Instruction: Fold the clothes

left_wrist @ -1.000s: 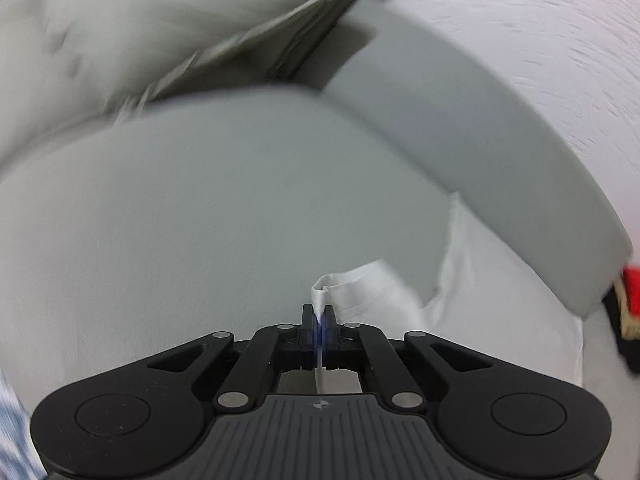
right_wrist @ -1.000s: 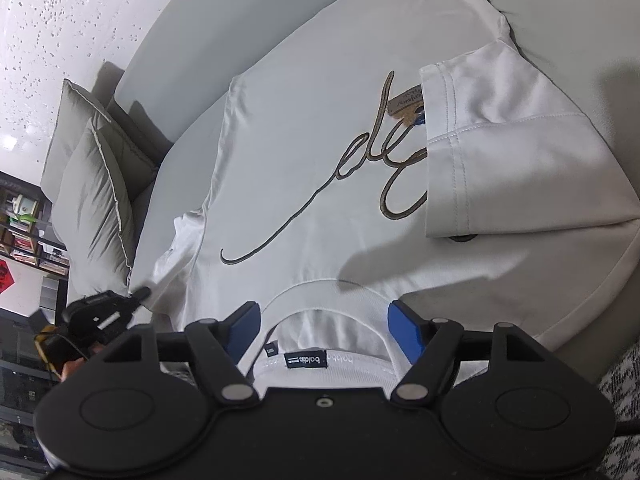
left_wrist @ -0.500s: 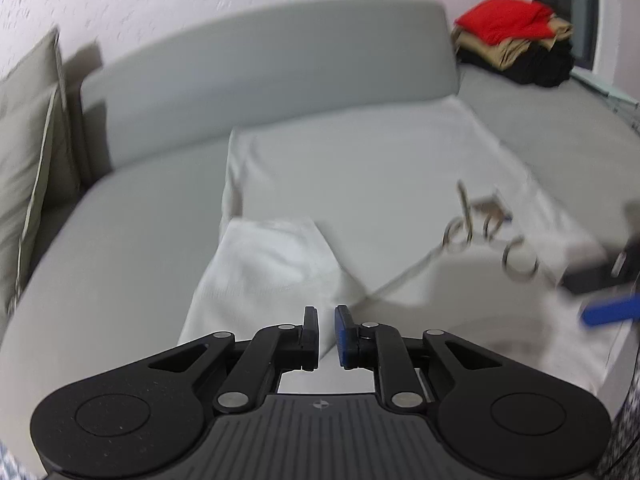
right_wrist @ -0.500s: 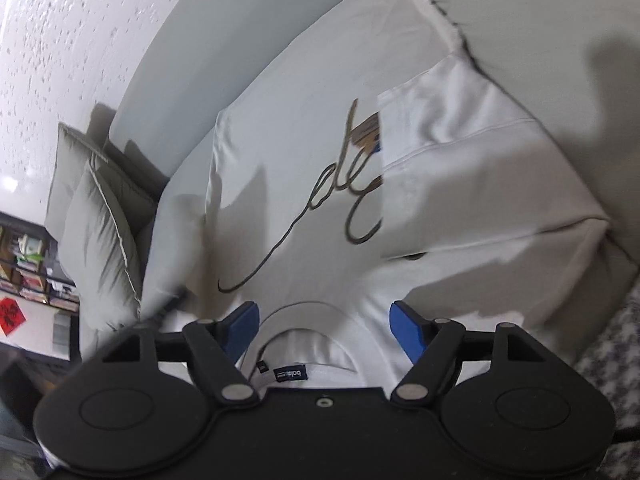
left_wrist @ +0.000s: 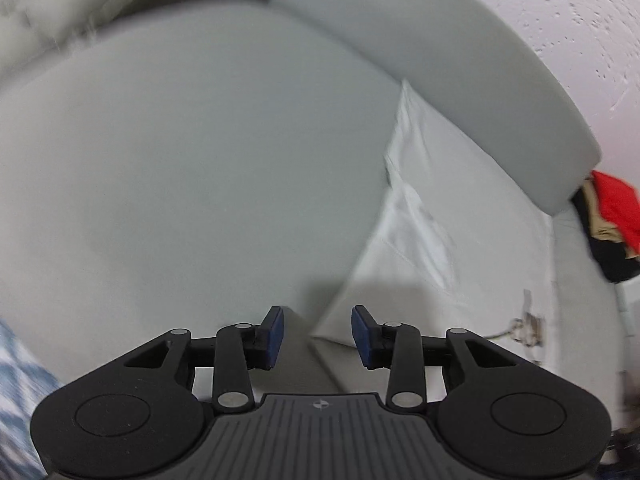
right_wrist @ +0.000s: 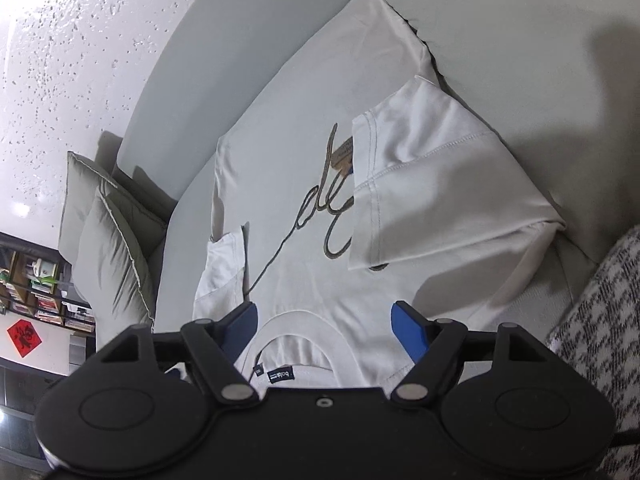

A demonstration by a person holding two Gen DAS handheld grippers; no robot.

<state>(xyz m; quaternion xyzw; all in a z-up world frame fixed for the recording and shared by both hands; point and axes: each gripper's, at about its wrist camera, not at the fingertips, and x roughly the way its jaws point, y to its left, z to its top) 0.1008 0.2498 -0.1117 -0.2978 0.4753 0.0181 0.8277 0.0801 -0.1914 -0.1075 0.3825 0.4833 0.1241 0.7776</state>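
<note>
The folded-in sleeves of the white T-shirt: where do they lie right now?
In the right wrist view, the larger sleeve lies folded over the script lettering on the right, and the smaller sleeve lies at the white T-shirt's left edge, beside the cushions.

A home living room: grey sofa (right_wrist: 256, 92), cushions (right_wrist: 116, 240), bookshelf (right_wrist: 36, 292).

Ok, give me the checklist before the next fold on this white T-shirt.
1. T-shirt flat on sofa: ok.
2. Both sleeves folded in: ok.
3. Left gripper free: ok, jaws opening, only the shirt's edge lies below them.
4. Right gripper open over collar: ok.
5. Hang tag tucked away: not ok, it peeks out.
6. Hem straight: cannot tell.
</note>
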